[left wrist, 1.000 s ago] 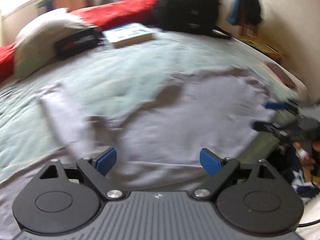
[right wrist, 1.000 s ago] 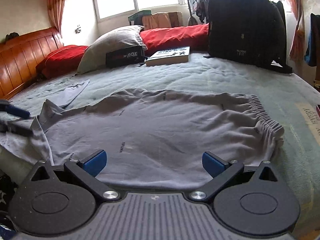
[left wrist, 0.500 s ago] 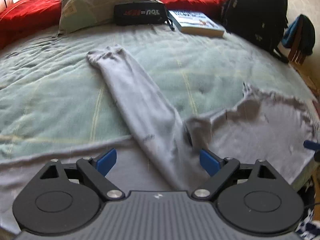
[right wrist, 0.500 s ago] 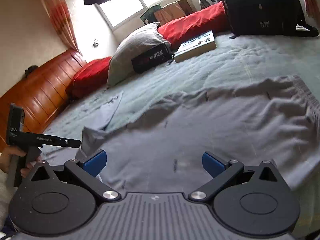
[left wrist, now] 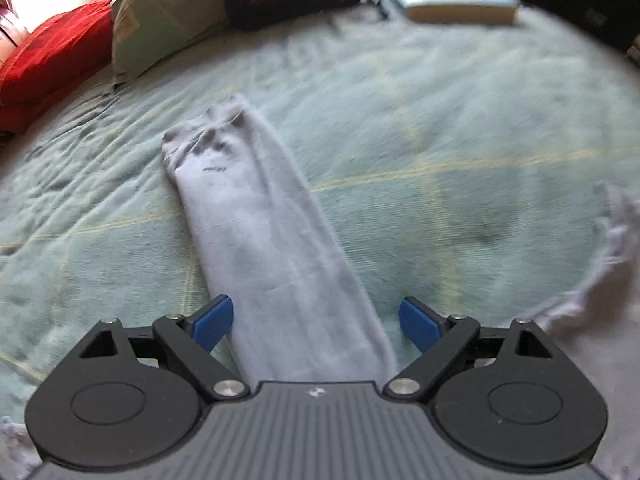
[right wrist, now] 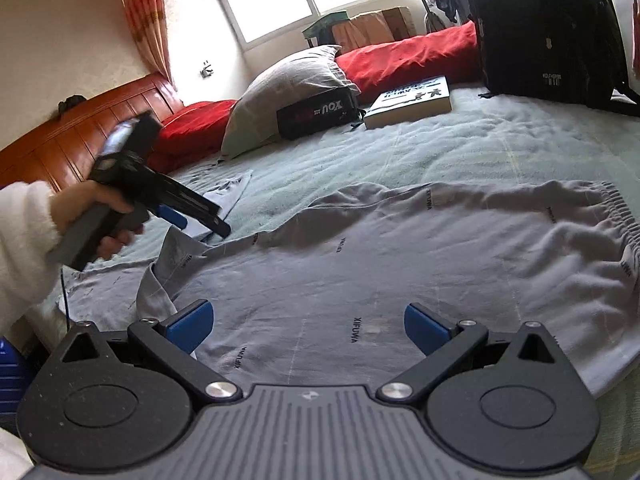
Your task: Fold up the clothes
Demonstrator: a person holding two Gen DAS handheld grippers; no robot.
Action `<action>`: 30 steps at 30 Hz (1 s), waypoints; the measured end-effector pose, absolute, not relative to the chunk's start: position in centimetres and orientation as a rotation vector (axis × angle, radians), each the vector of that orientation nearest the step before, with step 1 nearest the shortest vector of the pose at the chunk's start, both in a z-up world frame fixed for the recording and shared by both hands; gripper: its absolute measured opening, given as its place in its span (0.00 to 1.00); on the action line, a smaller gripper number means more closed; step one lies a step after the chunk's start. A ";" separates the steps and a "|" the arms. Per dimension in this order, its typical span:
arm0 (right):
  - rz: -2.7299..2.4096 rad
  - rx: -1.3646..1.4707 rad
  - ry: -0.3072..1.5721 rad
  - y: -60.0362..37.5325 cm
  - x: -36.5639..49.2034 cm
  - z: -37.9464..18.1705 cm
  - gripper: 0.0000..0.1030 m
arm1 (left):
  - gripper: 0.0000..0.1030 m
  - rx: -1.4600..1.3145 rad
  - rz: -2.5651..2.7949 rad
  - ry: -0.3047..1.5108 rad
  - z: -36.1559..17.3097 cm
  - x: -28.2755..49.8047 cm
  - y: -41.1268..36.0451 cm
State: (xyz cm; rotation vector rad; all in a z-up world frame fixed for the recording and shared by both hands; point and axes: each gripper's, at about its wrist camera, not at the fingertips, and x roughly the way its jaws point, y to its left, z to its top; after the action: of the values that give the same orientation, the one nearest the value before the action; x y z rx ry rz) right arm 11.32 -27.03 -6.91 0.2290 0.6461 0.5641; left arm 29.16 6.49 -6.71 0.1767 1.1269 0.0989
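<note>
A grey long-sleeved shirt (right wrist: 400, 264) lies spread on the green bedspread (right wrist: 460, 148), printed lettering showing and its ribbed hem at the right. One sleeve (left wrist: 264, 216) stretches away from me, its cuff at the far end. My left gripper (left wrist: 316, 320) hovers open over the near part of that sleeve, blue pads either side of it. In the right wrist view the left gripper (right wrist: 192, 216) shows at the left, held by a hand in a white sleeve. My right gripper (right wrist: 308, 328) stands open above the shirt's body, holding nothing.
At the head of the bed are a grey pillow (right wrist: 288, 92), red pillows (right wrist: 404, 60), a black pouch (right wrist: 316, 112) and a book (right wrist: 412, 100). A black backpack (right wrist: 544, 28) stands at the far right. A wooden headboard (right wrist: 80, 128) runs along the left.
The left gripper has swung left and forward from the shirt's body to line up over the sleeve. The right gripper has tilted and stays over the body; both remain open.
</note>
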 end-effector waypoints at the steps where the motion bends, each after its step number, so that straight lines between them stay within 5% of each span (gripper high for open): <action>1: 0.562 0.234 0.643 -27.2 11.3 -7.0 1.00 | 0.92 0.180 0.107 1.130 -6.8 29.4 6.6; 19: 0.539 0.255 0.618 -28.8 11.1 -7.8 1.00 | 0.92 0.472 0.297 1.162 -6.6 31.6 5.4; 30: 0.567 0.254 0.613 -28.1 10.8 -7.5 1.00 | 0.91 0.402 0.345 1.105 -3.8 27.8 9.2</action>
State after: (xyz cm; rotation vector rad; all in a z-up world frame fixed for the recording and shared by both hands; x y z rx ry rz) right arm 10.75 -28.12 -7.48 0.2542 0.6127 0.5675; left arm 27.83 9.20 -3.80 0.4021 1.1051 0.3447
